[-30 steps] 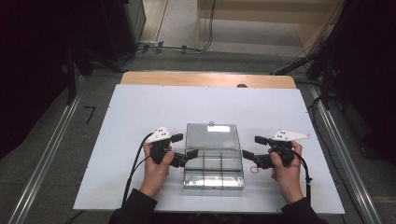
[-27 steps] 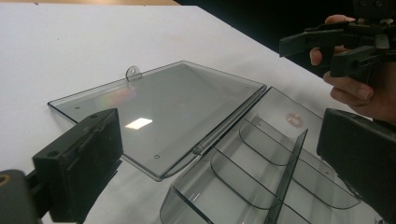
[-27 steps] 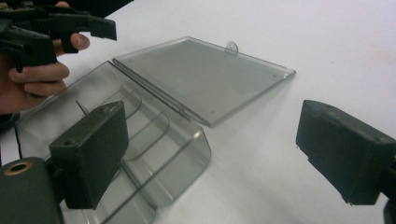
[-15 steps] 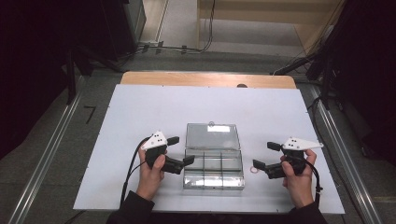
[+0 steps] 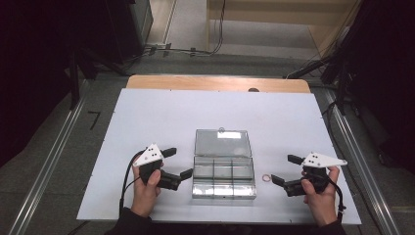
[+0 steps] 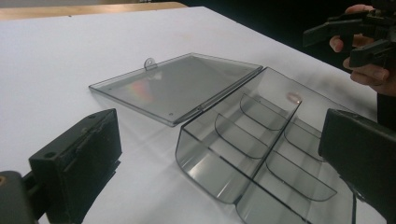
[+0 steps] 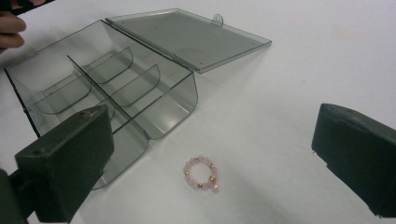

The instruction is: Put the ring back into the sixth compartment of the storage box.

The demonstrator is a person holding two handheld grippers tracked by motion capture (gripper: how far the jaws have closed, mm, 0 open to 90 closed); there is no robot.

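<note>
Box (image 5: 224,169) lies open and empty on the worktop (image 5: 147,117), bead ring (image 7: 202,172) beside it unplaced, left tongs (image 5: 177,163) and right tongs (image 5: 286,169) both spread, holding nothing.

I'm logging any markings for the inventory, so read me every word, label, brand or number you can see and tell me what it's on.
None: no readable text anywhere.
The clear plastic box, its open lid, the pink bead ring and the white table are unmarked.
A dark angular mark on the floor is not a legible character.
</note>
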